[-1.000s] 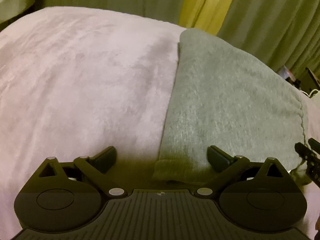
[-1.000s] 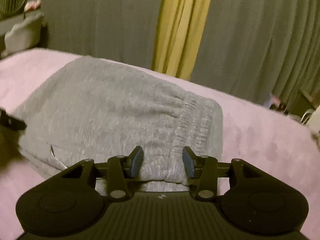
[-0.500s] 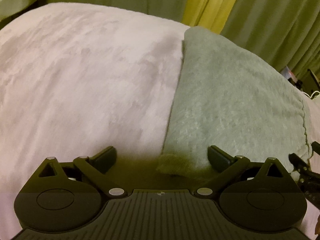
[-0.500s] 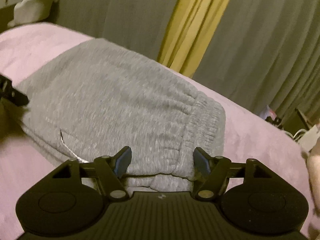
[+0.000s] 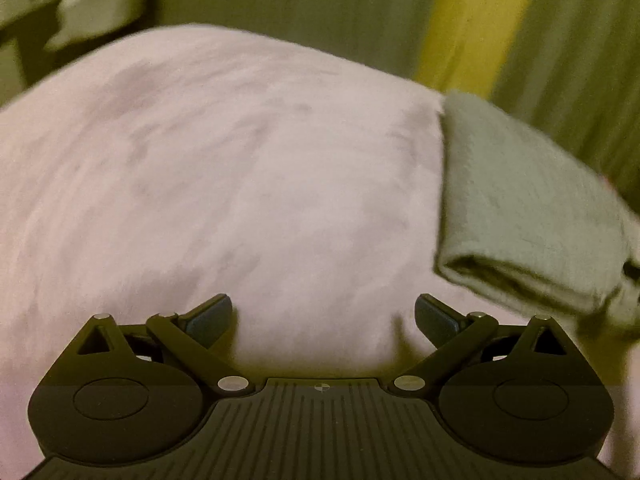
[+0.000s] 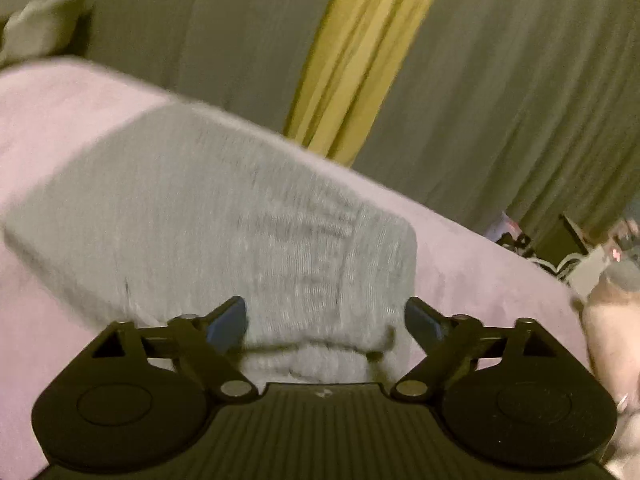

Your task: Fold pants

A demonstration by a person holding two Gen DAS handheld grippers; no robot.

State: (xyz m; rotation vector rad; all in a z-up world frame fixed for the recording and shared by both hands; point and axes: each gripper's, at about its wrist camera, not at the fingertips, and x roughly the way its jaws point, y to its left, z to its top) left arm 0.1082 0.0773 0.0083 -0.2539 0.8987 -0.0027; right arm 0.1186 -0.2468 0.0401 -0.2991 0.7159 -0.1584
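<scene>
A: Pants [image 6: 208, 216] lie in a folded grey stack on the pink blanket [image 5: 224, 184], waistband end nearest the right gripper [image 6: 325, 320].

B: And that right gripper is spread wide, nothing pinched. The stack's near edge sits between its fingers at six o'clock, but the pads aren't on the cloth.

A: Left gripper [image 5: 323, 314]?

B: Also wide apart and empty, over bare blanket. From it the pants [image 5: 532, 216] sit off at three o'clock, layered edge showing.

A: So the fold looks about done to me. What makes a clean finish?

B: Judging from here: lift both grippers straight away, no dragging a finger across the top layer, or it slides off the stack. If the near edge looks uneven, press it flat from above rather than tugging.

A: Both views are blurry, mind.

B: True, so I can't say whether the layers line up exactly.
</scene>
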